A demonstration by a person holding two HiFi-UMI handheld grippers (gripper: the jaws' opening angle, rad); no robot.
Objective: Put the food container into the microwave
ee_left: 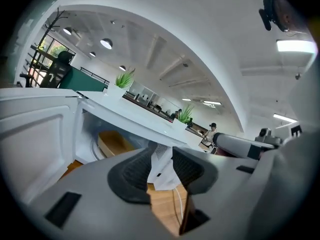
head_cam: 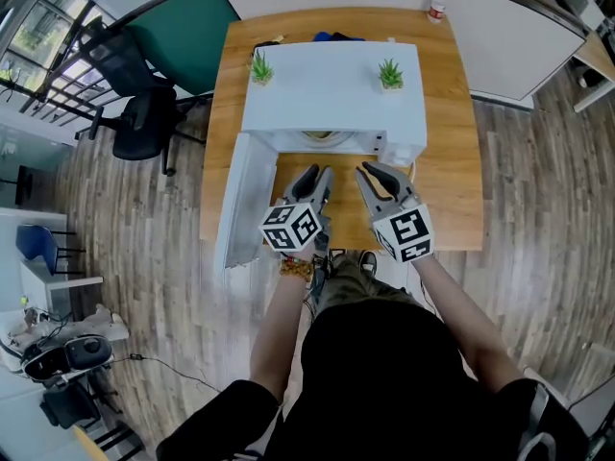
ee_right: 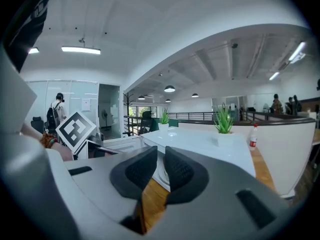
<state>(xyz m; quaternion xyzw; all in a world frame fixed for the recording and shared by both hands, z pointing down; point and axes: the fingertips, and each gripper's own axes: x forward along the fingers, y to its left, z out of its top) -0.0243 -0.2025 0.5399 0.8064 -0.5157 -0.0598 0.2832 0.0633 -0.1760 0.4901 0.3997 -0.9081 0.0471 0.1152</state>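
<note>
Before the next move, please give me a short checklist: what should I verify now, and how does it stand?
1. Door swung fully open: ok.
2. Container inside the microwave: ok.
3. Left gripper empty: ok, jaws slightly apart, nothing between.
4. Right gripper empty: ok, jaws nearly together.
5. Both grippers outside the opening: ok.
6. Container centred inside: cannot tell.

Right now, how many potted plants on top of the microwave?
2. The left plant stands near the left edge of the microwave top, the right plant near its right edge. None looks hidden.
</note>
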